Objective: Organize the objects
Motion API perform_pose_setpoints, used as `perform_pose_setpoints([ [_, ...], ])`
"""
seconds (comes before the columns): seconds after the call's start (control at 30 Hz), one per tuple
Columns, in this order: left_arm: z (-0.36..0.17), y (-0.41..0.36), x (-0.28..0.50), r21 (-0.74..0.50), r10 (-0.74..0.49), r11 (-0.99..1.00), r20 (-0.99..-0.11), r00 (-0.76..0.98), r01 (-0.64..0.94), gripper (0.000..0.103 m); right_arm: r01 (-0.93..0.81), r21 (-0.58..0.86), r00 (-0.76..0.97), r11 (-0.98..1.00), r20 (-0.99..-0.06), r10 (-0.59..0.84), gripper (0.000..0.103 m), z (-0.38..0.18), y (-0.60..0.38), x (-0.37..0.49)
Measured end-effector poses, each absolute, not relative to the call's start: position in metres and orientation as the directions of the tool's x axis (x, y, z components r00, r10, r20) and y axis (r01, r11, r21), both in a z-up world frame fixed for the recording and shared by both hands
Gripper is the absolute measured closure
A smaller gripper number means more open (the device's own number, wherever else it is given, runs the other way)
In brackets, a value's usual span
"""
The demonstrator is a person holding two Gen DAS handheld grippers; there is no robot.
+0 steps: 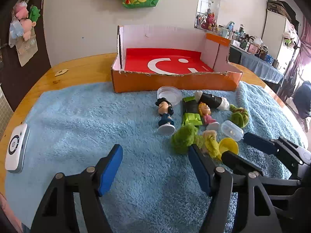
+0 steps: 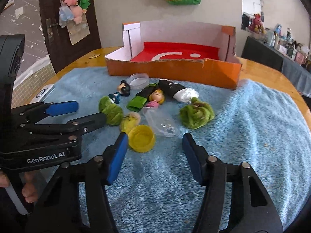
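Observation:
An open orange cardboard box (image 1: 175,81) (image 2: 175,70) with a red floor stands at the back of a blue towel (image 1: 87,116) (image 2: 243,126). Small items lie in front of it: a dark-haired figurine (image 1: 165,114) (image 2: 121,92), a blonde figurine (image 1: 207,113) (image 2: 156,97), a green packet (image 1: 191,112), a black-and-white tube (image 1: 211,100) (image 2: 177,90), two green yarn balls (image 1: 183,137) (image 2: 196,112), a yellow cap (image 1: 229,145) (image 2: 141,138), a clear case (image 1: 232,130) (image 2: 161,123) and a clear lid (image 1: 168,95). My left gripper (image 1: 155,153) (image 2: 81,112) is open and empty, left of the pile. My right gripper (image 2: 155,139) (image 1: 243,149) is open and empty, just before the cap and case.
A white device (image 1: 16,148) lies at the towel's left edge on the round wooden table (image 1: 81,68). A dark door with hanging plush toys (image 2: 72,13) is at the back left. A cluttered side table (image 1: 258,58) stands to the right.

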State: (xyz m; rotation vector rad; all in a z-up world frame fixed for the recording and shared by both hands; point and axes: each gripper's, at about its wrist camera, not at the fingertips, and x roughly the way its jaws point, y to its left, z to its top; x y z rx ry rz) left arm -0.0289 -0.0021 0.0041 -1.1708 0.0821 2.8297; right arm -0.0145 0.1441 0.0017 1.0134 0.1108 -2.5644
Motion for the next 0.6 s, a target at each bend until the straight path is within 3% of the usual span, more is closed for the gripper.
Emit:
perform_pose_setpoints([
  [0.3, 0.012, -0.001, -0.036, -0.050, 0.151, -0.985, -0.719, -0.679, -0.166, 0.032, 0.415, 0.089, -0.633, -0.906, -0.687, -0.357, 0.054, -0.001, 0.137, -0.020],
  [0.43, 0.011, 0.003, -0.041, -0.074, 0.183, -0.979, -0.727, -0.662, -0.190, 0.032, 0.420, 0.079, -0.634, -0.904, -0.688, -0.355, 0.062, -0.003, 0.136, -0.022],
  [0.6, 0.003, 0.009, -0.046, -0.091, 0.204, -0.974, -0.744, -0.637, -0.206, 0.041, 0.415, 0.077, -0.633, -0.907, -0.692, -0.348, 0.073, -0.002, 0.141, -0.024],
])
